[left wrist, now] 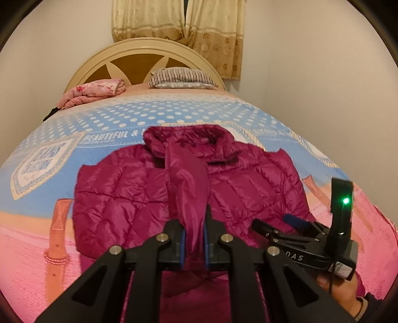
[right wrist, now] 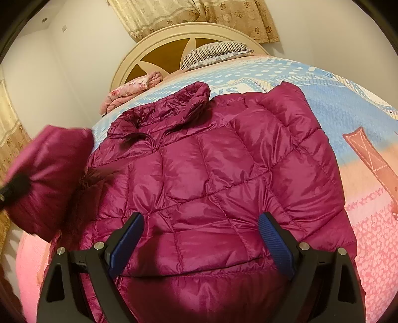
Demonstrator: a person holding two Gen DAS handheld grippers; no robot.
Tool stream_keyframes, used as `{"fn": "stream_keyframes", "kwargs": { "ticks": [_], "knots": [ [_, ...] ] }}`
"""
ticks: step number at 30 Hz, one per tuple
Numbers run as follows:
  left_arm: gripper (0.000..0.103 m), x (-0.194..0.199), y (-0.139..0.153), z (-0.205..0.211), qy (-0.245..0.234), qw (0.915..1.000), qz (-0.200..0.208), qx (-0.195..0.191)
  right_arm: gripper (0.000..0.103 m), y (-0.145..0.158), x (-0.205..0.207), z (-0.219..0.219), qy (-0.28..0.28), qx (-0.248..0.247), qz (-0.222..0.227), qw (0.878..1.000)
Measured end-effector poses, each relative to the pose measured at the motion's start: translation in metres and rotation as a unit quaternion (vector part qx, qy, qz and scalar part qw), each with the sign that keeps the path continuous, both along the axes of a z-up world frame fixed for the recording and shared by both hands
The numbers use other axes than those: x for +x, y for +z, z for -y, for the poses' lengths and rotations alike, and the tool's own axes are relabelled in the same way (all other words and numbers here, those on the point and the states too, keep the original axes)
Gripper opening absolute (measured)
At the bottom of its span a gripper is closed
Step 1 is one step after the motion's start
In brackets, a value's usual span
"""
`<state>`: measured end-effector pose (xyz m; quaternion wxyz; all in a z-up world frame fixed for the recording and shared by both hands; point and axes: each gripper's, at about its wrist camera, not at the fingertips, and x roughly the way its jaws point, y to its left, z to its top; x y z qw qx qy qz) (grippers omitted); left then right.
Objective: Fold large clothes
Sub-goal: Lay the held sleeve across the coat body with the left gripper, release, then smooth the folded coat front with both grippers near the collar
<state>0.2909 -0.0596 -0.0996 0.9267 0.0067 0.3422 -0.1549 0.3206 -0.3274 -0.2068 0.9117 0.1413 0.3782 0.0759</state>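
A magenta quilted puffer jacket (left wrist: 129, 193) lies flat on the bed, collar toward the headboard. My left gripper (left wrist: 194, 238) is shut on the jacket's sleeve (left wrist: 186, 179) and holds it lifted over the jacket's middle. The lifted sleeve shows at the left of the right wrist view (right wrist: 47, 174). My right gripper (right wrist: 201, 238) is open, its blue pads spread just above the jacket's lower body (right wrist: 211, 174). It also shows in the left wrist view (left wrist: 293, 231), at the jacket's right edge, held by a hand.
The bed cover (left wrist: 124, 119) is blue with white dots and pink toward me. A striped pillow (left wrist: 181, 78) and a folded pink blanket (left wrist: 94, 92) lie by the headboard (left wrist: 146, 52). Curtains (left wrist: 199, 22) hang behind.
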Motion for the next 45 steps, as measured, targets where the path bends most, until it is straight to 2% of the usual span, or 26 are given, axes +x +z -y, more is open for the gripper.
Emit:
{"fn": "stream_keyframes", "kwargs": {
  "ticks": [4, 10, 16, 18, 20, 22, 25, 26, 27, 28, 29, 32, 34, 37, 40, 45],
  "knots": [
    [0.011, 0.001, -0.009, 0.010, -0.008, 0.9999, -0.008, -0.001, 0.093, 0.000, 0.000, -0.001, 0.000, 0.002, 0.001, 1.000],
    [0.011, -0.001, -0.010, 0.019, -0.023, 0.9997, 0.001, 0.009, 0.093, 0.000, -0.001, 0.002, -0.002, 0.010, 0.004, 1.000],
    [0.019, 0.000, -0.014, 0.019, -0.017, 0.9997, -0.006, 0.015, 0.093, 0.000, -0.002, 0.003, -0.002, 0.012, 0.005, 1.000],
    [0.029, -0.001, -0.012, 0.019, -0.016, 0.9997, -0.005, 0.016, 0.093, 0.000, -0.002, 0.003, -0.002, 0.013, 0.005, 1.000],
    [0.051, -0.008, -0.004, 0.020, -0.019, 0.9997, 0.009, 0.012, 0.093, 0.001, -0.002, 0.003, -0.002, 0.014, 0.005, 1.000],
    [0.069, -0.018, 0.007, 0.021, -0.021, 0.9990, 0.036, 0.014, 0.093, 0.001, -0.002, 0.004, -0.003, 0.016, 0.006, 1.000],
    [0.078, -0.030, 0.023, 0.024, -0.028, 0.9960, 0.077, 0.034, 0.093, 0.001, -0.003, 0.006, -0.005, 0.021, 0.008, 1.000],
    [0.085, -0.030, 0.026, 0.023, -0.024, 0.9952, 0.084, 0.044, 0.093, 0.002, -0.003, 0.006, -0.006, 0.022, 0.009, 1.000],
    [0.090, -0.027, 0.028, 0.021, -0.012, 0.9942, 0.091, 0.057, 0.093, 0.002, -0.004, 0.007, -0.009, 0.024, 0.010, 1.000],
    [0.100, -0.023, 0.027, 0.017, 0.010, 0.9928, 0.096, 0.072, 0.093, 0.002, -0.004, 0.008, -0.011, 0.025, 0.011, 1.000],
    [0.103, -0.017, 0.026, 0.012, 0.030, 0.9916, 0.096, 0.081, 0.093, 0.002, -0.005, 0.010, -0.015, 0.028, 0.013, 0.999],
    [0.103, 0.012, 0.004, -0.008, 0.086, 0.9880, 0.069, 0.109, 0.093, 0.004, -0.011, 0.020, -0.046, 0.043, 0.029, 0.998],
    [0.103, 0.034, -0.018, -0.020, 0.115, 0.9847, 0.034, 0.126, 0.093, 0.005, -0.015, 0.028, -0.065, 0.055, 0.036, 0.996],
    [0.103, 0.056, -0.050, -0.029, 0.125, 0.9835, -0.015, 0.130, 0.093, 0.005, -0.017, 0.034, -0.082, 0.066, 0.040, 0.994],
    [0.103, 0.061, -0.068, -0.038, 0.126, 0.9861, -0.041, 0.101, 0.093, 0.006, -0.016, 0.033, -0.084, 0.061, 0.039, 0.994],
    [0.103, 0.059, -0.076, -0.047, 0.119, 0.9893, -0.058, 0.060, 0.093, 0.014, -0.023, 0.032, -0.097, 0.027, 0.053, 0.993]
  ]
}}
